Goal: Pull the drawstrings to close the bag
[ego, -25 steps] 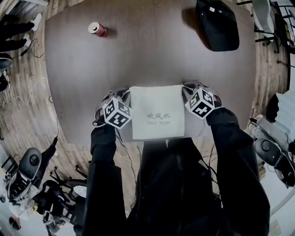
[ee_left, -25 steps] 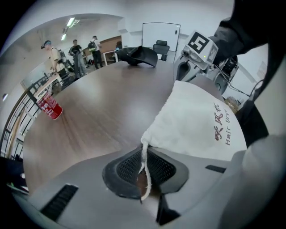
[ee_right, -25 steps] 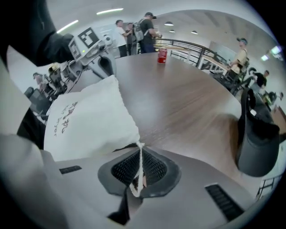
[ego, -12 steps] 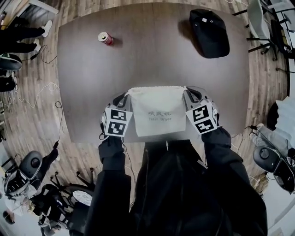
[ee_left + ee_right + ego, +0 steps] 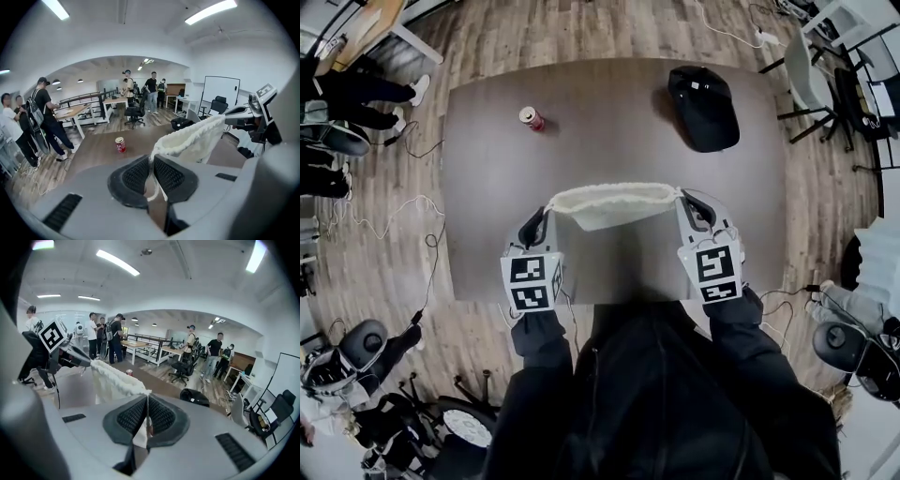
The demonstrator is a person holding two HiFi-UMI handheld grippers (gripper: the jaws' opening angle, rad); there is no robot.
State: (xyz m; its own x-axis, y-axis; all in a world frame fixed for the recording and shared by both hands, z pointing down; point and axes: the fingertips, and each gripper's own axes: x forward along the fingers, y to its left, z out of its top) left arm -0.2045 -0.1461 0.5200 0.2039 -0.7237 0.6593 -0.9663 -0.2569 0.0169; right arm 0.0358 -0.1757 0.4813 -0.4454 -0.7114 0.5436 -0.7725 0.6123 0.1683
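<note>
The bag (image 5: 614, 206) hangs mid-frame over the counter (image 5: 609, 122).
The left hand-held gripper (image 5: 542, 220) and right hand-held gripper (image 5: 689, 208) each clench a drawstring (image 5: 153, 190) at opposite corners of the gathered mouth, apparently so outward pulls cinch it shut.

Cream bag (image 5: 614, 204) — red can (image 5: 531, 117)

Black sleeves (image 5: 539, 342), 2 seemingly grey hand-held grippers (image 5: 548, 201) (image 5: 681, 195)
</note>
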